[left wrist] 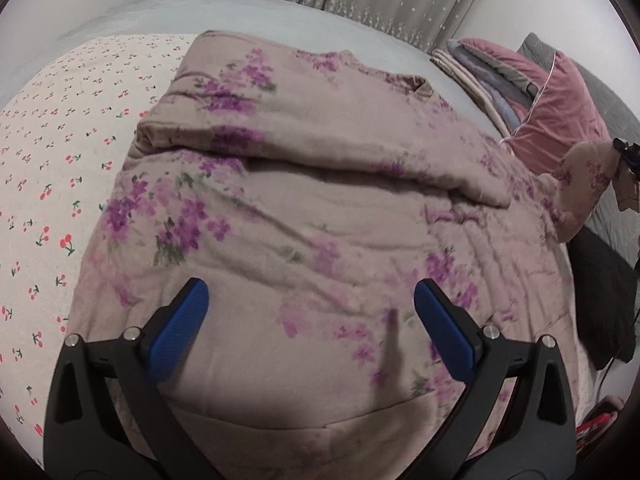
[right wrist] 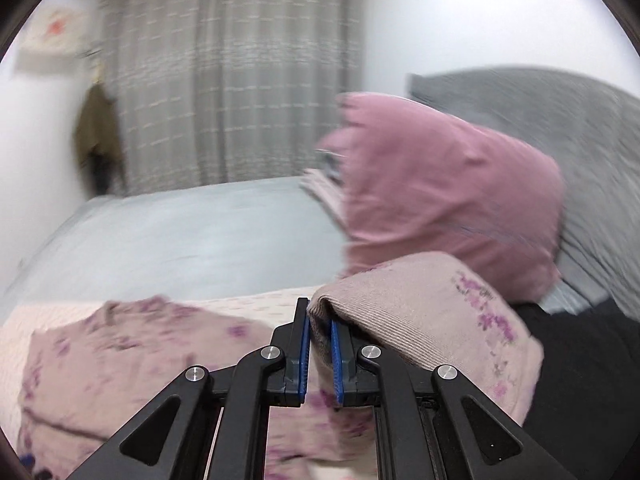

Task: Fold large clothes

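Left wrist view: The left gripper (left wrist: 311, 304) hovers over the quilt (left wrist: 304, 216) with its jaws spread wide; nothing sits between the blue pads (left wrist: 180, 328). The quilt, dusty pink with purple flowers, lies partly folded on the bed, one thick fold running across its middle. Left of the quilt lies a cherry-print sheet (left wrist: 52, 184). Beyond the quilt's far right edge stands a pink pillow (left wrist: 560, 112). Right of the quilt, one lifted corner hangs from the right gripper (left wrist: 624, 152) at the frame edge.

Right wrist view: The right gripper (right wrist: 319, 344) is clamped tight on a corner of the quilt (right wrist: 420, 312), the fabric pinched between both pads and draping over the right finger. The rest of the quilt lies lower left. The pink pillow (right wrist: 448, 192) stands just behind the held corner, a grey curtain (right wrist: 232, 80) farther back.
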### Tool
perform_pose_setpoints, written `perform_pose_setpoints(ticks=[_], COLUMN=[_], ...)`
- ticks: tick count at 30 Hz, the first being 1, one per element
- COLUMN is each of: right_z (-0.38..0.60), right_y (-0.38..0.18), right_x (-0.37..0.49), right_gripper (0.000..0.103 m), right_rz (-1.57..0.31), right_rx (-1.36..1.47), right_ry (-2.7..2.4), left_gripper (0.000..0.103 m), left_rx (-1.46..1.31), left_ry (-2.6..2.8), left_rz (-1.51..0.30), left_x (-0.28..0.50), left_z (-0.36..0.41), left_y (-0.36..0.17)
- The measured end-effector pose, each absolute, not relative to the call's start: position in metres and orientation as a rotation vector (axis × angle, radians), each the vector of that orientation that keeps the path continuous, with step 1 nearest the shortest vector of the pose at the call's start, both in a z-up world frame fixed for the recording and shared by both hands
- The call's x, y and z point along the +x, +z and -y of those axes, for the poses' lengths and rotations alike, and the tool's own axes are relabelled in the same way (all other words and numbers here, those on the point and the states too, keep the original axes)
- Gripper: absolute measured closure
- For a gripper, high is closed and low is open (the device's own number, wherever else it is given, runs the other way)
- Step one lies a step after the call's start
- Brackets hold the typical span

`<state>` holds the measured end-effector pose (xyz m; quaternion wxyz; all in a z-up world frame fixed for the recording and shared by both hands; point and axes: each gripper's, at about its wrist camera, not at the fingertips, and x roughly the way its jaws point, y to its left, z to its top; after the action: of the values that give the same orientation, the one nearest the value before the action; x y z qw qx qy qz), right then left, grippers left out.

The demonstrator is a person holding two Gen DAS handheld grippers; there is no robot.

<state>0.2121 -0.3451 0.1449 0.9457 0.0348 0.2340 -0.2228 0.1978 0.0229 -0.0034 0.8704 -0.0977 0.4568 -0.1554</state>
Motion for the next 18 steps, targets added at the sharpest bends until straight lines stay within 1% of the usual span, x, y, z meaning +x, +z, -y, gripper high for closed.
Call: perform_pose_setpoints(ticks=[4, 9, 12, 14, 16, 18], right_z=[0.274, 0.203, 0.168, 0.153, 0.144, 0.141], right_y=[0.141, 0.107, 0.071, 0.037, 0.008, -0.015], right_x=[0.236, 0.266, 0.279, 0.288, 0.293, 0.297], right_gripper=[0.094, 0.094, 0.094, 0.094, 0.094, 0.092], right_rz=[-0.508, -0.626, -0.710, -0.795, -0.862, -0.904], right_rx=[-0.023, -0.068, -0.106, -0.128, -0.120, -0.083], right_ry=[-0.326, -0.154, -0.086, -0.048, -0.029, 0.003], left_gripper=[0.001, 0.001, 0.001, 0.001, 0.001, 0.001], left_rx=[-0.186, -0.133, -0.140, -0.152, -0.170, -0.179], left_ry=[-0.320, -0.280, -0.284, -0.277, -0.272, -0.275], left_rz=[-0.915, -0.870, -0.862, -0.864, -0.869, -0.869], left_x=[0.195, 0.193, 0.193, 0.195, 0.197, 0.198], left_z=[-0.024, -0.027, -0.032, -0.036, -0.039, -0.039], left_y=[0.008, 0.018, 0.021, 0.021, 0.020, 0.022])
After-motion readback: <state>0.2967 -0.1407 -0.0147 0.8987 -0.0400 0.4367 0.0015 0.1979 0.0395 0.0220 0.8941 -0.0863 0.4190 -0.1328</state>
